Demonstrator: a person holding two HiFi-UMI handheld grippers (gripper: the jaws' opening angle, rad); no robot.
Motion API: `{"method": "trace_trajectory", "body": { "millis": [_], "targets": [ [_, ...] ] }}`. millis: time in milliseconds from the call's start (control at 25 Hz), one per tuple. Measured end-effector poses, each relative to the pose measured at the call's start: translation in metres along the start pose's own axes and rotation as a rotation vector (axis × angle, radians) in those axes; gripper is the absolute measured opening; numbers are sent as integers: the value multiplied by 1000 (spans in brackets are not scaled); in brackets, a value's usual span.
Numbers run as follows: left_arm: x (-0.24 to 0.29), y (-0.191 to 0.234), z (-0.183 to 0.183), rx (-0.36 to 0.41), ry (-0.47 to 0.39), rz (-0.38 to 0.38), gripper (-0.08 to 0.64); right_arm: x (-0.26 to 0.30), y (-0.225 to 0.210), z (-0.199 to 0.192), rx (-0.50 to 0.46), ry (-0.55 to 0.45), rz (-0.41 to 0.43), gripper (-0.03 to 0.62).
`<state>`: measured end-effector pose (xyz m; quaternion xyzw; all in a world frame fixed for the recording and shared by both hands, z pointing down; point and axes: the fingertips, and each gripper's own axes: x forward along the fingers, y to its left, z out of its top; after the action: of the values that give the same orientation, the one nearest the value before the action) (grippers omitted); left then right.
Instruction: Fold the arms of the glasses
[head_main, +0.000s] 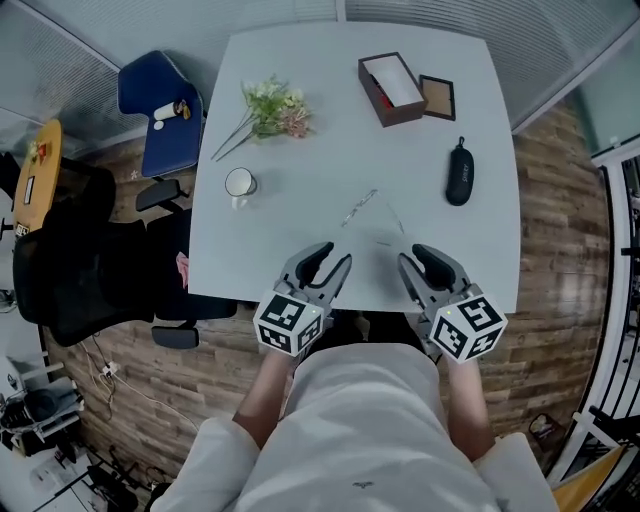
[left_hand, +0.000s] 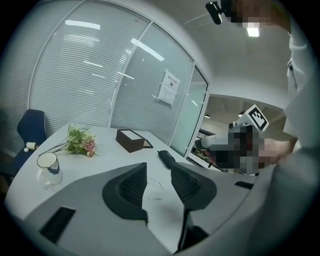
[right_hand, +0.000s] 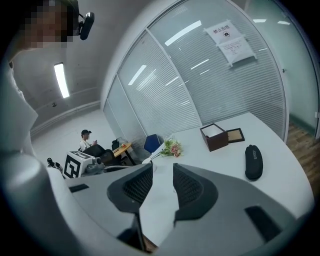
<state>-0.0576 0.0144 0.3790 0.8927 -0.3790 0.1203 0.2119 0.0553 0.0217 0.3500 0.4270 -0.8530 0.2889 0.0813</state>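
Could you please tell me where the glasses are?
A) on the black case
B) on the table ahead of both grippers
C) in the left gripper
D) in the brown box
B: the glasses lie on the table, ahead of the left gripper and right gripper.

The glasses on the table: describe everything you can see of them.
The glasses are slight, with a thin pale or clear frame that barely stands out from the pale table. They lie toward its near edge, front set slantwise, and both arms look unfolded, reaching toward the person. Nothing touches them but the tabletop: the left gripper and right gripper hang short of them, jaws apart and empty. Lens detail is too fine to tell.
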Motion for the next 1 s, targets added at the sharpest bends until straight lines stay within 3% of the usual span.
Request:
{"method": "trace_trajectory", "body": {
  "millis": [240, 640, 1000],
  "targets": [
    [14, 13, 4, -2, 20, 69, 149, 20, -20, 11, -7, 28, 63, 123],
    [39, 3, -27, -11, 99, 144, 152, 34, -44, -8, -7, 120, 143, 123],
    [62, 3, -48, 132, 203, 151, 175, 45, -54, -22, -37, 200, 174, 123]
  ]
}}
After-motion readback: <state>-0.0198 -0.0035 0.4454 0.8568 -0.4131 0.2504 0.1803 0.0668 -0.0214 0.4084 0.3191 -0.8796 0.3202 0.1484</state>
